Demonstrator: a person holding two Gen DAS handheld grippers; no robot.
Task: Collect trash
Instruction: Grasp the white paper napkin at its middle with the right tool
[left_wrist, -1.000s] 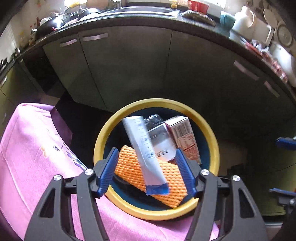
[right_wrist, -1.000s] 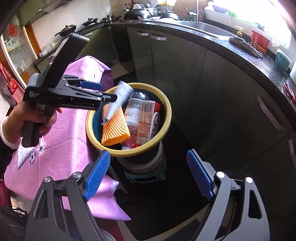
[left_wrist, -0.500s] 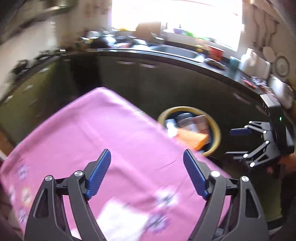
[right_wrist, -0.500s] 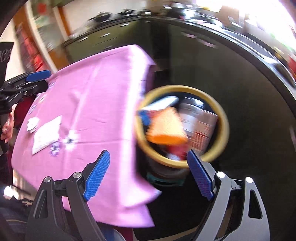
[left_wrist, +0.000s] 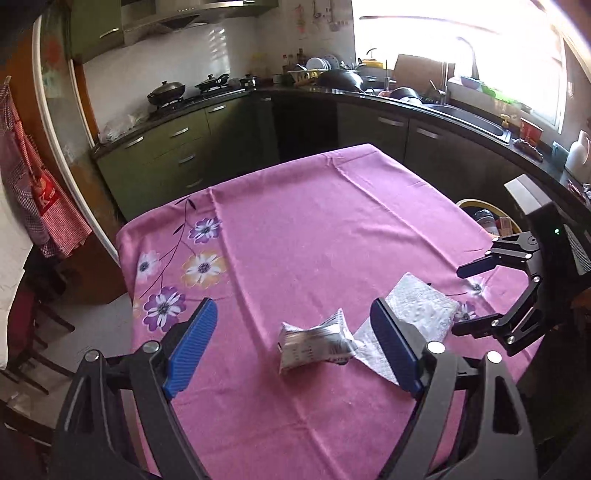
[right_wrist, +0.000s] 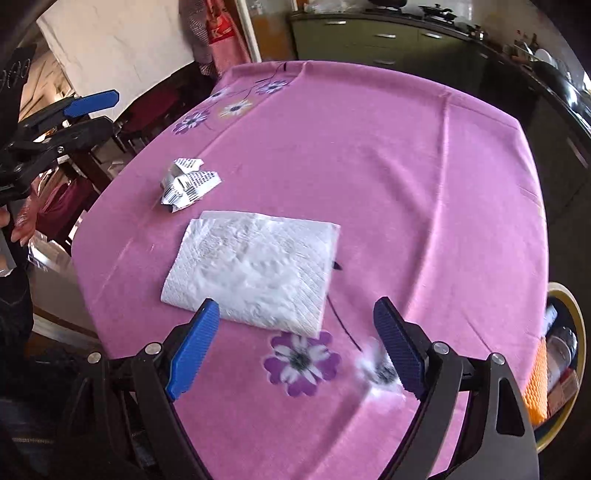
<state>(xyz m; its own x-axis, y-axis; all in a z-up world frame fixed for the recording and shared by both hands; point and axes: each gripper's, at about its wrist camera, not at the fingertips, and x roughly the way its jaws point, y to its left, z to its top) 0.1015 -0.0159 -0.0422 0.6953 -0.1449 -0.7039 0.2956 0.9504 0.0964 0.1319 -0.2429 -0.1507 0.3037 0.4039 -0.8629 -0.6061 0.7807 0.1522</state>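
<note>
Left claw (left_wrist: 291, 349): your jaws are opening, empty; crumpled wrapper (left_wrist: 314, 341) lies straight ahead, crosswise.
Right claw (right_wrist: 295, 345): apart, empty; napkin (right_wrist: 255, 273) nearest, by the tablecloth's (right_wrist: 406, 166) near edge.

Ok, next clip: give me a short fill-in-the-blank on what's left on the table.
The crumpled printed wrapper lies on the ___ tablecloth.
The flat white item beside it is a folded paper ___.
Both the left gripper and right gripper hold ___.
The bin has a ___ rim.

Missing words: pink; napkin; nothing; yellow
</note>
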